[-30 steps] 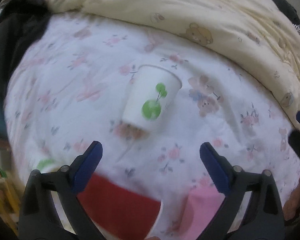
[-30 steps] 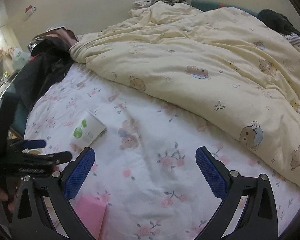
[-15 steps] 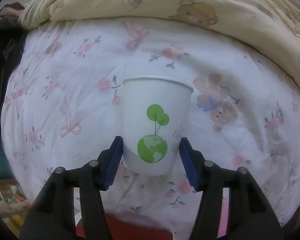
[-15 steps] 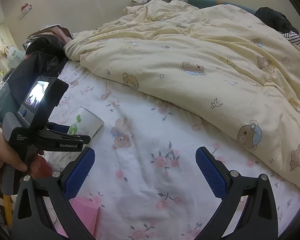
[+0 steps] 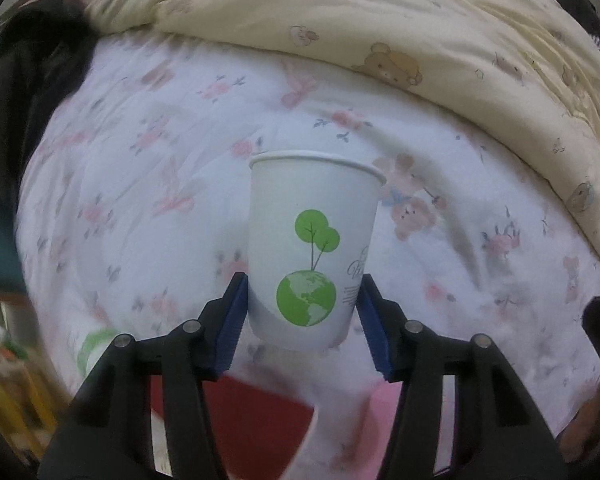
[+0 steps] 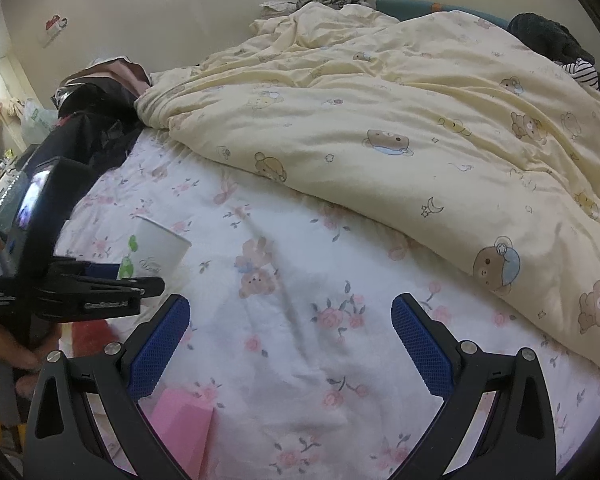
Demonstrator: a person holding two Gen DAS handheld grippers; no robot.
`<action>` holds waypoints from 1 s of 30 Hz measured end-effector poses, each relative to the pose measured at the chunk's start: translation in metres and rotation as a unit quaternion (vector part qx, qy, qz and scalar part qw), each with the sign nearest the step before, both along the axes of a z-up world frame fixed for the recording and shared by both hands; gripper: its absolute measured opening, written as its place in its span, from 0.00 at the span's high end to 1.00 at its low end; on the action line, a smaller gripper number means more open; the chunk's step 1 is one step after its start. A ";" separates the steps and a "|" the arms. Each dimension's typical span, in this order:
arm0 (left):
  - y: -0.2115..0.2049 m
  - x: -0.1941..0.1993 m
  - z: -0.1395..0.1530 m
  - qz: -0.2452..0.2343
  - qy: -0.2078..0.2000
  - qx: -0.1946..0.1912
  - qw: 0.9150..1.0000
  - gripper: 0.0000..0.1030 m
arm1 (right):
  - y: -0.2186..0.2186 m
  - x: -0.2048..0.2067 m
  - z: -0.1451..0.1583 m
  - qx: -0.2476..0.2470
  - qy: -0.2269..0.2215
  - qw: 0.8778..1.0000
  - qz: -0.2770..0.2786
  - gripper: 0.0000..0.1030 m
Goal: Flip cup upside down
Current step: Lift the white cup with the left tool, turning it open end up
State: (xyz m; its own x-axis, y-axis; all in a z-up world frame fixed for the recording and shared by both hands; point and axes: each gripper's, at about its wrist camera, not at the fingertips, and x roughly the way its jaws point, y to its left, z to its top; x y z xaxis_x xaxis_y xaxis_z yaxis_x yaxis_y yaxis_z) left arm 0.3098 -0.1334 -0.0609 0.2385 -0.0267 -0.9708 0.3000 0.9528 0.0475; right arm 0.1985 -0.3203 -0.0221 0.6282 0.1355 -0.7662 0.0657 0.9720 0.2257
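Note:
A white paper cup [image 5: 312,248] with a green tree-and-globe print is held in my left gripper [image 5: 302,316]. The blue pads press its lower sides and its rim points away from the camera. The cup is lifted off the floral bedsheet [image 5: 160,184]. In the right wrist view the cup [image 6: 156,250] shows at the left, tilted, with the left gripper's black body [image 6: 72,292] around its base. My right gripper [image 6: 290,344] is open and empty above the sheet, to the right of the cup.
A yellow bear-print duvet [image 6: 400,120] covers the far and right side of the bed. Dark clothes [image 6: 96,128] lie at the far left corner. A pink object [image 6: 184,424] and a red one [image 5: 256,428] lie near the bed's front edge.
My left gripper moved in and shut on the cup that lay on its side, then lifted it off the sheet. The right gripper stayed open and nearly still.

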 end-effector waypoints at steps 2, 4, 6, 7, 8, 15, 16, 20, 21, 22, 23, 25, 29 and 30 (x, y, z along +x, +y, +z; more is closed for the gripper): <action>0.006 -0.013 0.008 0.010 -0.004 -0.006 1.000 0.51 | 0.004 -0.006 0.002 0.002 0.000 1.000 0.005 0.00; 0.010 -0.028 0.016 0.017 -0.011 -0.007 1.000 0.51 | 0.008 -0.012 0.006 0.002 0.000 1.000 0.010 0.00; 0.016 -0.042 0.024 0.024 -0.015 -0.013 1.000 0.51 | 0.010 -0.022 0.014 0.009 -0.003 1.000 0.010 0.00; 0.019 -0.050 0.029 0.028 -0.017 -0.016 0.999 0.51 | 0.011 -0.025 0.019 0.014 -0.005 1.000 0.011 0.00; 0.022 -0.059 0.034 0.033 -0.020 -0.020 0.999 0.51 | 0.013 -0.030 0.024 0.015 -0.007 1.000 0.012 0.00; 0.053 -0.116 0.062 0.080 -0.027 -0.046 0.995 0.51 | 0.021 -0.083 0.050 0.017 -0.035 0.999 0.027 0.00; 0.057 -0.125 0.064 0.085 -0.029 -0.047 0.995 0.51 | 0.021 -0.093 0.051 0.022 -0.035 0.999 0.032 0.00; 0.075 -0.164 0.068 0.119 -0.018 -0.069 0.990 0.51 | 0.020 -0.120 0.055 0.026 -0.034 0.998 0.035 0.00; 0.077 -0.173 0.069 0.122 -0.020 -0.068 0.990 0.51 | 0.020 -0.129 0.057 0.023 -0.036 0.998 0.036 0.00; 0.078 -0.180 0.071 0.124 -0.025 -0.067 0.990 0.51 | 0.020 -0.133 0.058 0.021 -0.038 0.998 0.037 0.00; 0.081 -0.191 0.073 0.129 -0.030 -0.070 0.989 0.51 | 0.020 -0.139 0.058 0.020 -0.038 0.998 0.039 0.00; 0.085 -0.204 0.076 0.140 -0.031 -0.080 0.986 0.51 | 0.021 -0.149 0.059 0.021 -0.036 0.998 0.043 0.00; 0.089 -0.232 0.076 0.147 -0.036 -0.086 0.985 0.51 | 0.025 -0.169 0.058 0.016 -0.032 0.998 0.051 0.00; 0.089 -0.238 0.074 0.148 -0.036 -0.088 0.984 0.51 | 0.026 -0.175 0.056 0.016 -0.029 0.998 0.053 0.00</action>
